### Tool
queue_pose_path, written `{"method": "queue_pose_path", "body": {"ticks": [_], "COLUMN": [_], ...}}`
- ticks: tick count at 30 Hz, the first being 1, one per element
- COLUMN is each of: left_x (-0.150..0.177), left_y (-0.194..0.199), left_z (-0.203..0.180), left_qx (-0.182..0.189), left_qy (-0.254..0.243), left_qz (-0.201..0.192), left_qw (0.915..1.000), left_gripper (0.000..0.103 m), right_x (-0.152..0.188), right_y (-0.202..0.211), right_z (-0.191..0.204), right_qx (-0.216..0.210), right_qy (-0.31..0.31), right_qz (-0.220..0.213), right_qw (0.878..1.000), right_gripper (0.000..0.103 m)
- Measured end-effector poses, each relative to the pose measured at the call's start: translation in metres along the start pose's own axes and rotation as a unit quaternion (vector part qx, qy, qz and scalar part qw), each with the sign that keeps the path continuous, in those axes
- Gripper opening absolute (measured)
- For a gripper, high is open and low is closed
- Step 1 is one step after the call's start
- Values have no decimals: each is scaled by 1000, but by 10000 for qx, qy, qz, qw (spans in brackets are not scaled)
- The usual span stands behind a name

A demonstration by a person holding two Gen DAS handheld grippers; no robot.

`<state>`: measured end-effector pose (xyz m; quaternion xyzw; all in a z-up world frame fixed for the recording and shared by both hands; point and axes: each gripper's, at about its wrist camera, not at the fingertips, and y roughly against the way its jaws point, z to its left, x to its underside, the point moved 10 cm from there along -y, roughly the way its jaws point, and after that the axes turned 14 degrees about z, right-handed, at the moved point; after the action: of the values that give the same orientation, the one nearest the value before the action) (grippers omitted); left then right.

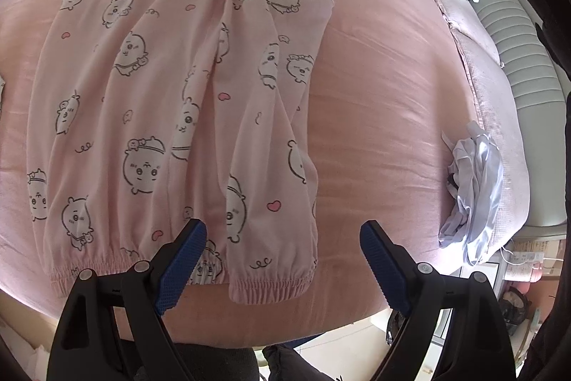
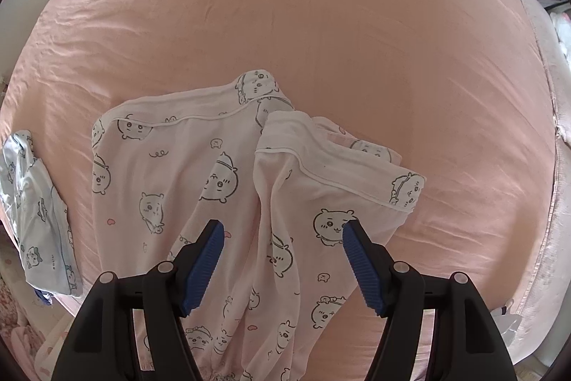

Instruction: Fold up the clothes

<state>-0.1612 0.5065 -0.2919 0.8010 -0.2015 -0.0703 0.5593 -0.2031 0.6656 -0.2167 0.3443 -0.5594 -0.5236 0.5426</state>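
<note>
The left tongs [image 1: 283,261] are open, and nothing is between their blue pads. They hang just over the ankle cuffs of the pink trousers [image 1: 171,116]. The right tongs [image 2: 283,261] are open too and hold nothing. They hang over the waist end of the same trousers, where the two legs meet.

The trousers are the thing to go by. They lie on the pink bed sheet [image 2: 285,24], with little white animal faces all over them. One leg is laid partly over the other, so they look about half folded the long way. The waistband [image 2: 321,163] is bent and bunched, not flat. A pale blue piece of clothing [image 2: 39,213] lies near the trousers, at the edge of the bed. It does not touch them.

What could go wrong? The cloth is thin and floppy. If the tongs pinch only the top layer, the leg under it may stay behind and the fold will come apart. The bunched waistband could get folded in crooked if nobody smooths it first. If one pair of tongs lifts faster than the other, the legs may slide sideways and stop lining up. The cuffs lie close to the bed's edge, so a pull that way could drag them off.
</note>
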Motion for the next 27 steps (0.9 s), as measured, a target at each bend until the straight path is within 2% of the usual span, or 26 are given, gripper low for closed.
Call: {"method": "queue_pose_path", "body": {"ticks": [6,12,16,19,21,27], "left_x": [0,-6,-6,-4,-2,3], "left_y": [-2,-4,-9,-10,-15,-29], "left_z": [9,0,-15,-18,-16,6], "left_qx": [-134,-39,175,85,96,-238], "left_qy": [97,79,-112,-266,-230,38], "left_qz": [4,-26,24,-9,119,450], "left_qw": [9999,10000,9998,9996,9996,9987], "left_gripper": [88,88,88,88,88,88], "right_x": [-4,-10,-13,-14,-14,-16], "right_y": [-7,-14,-20,-22,-22,-25], "right_z": [5,5,7,10,13,12], "right_qx": [15,-6,-81,-79,-90,-158], "right_qy": [27,-76,-123,-82,-40,-45], "right_qz": [28,45,76,92,87,125], "right_qw": [10000,10000,9999,9999,9999,9998], "right_gripper": [69,69,69,69,69,69]}}
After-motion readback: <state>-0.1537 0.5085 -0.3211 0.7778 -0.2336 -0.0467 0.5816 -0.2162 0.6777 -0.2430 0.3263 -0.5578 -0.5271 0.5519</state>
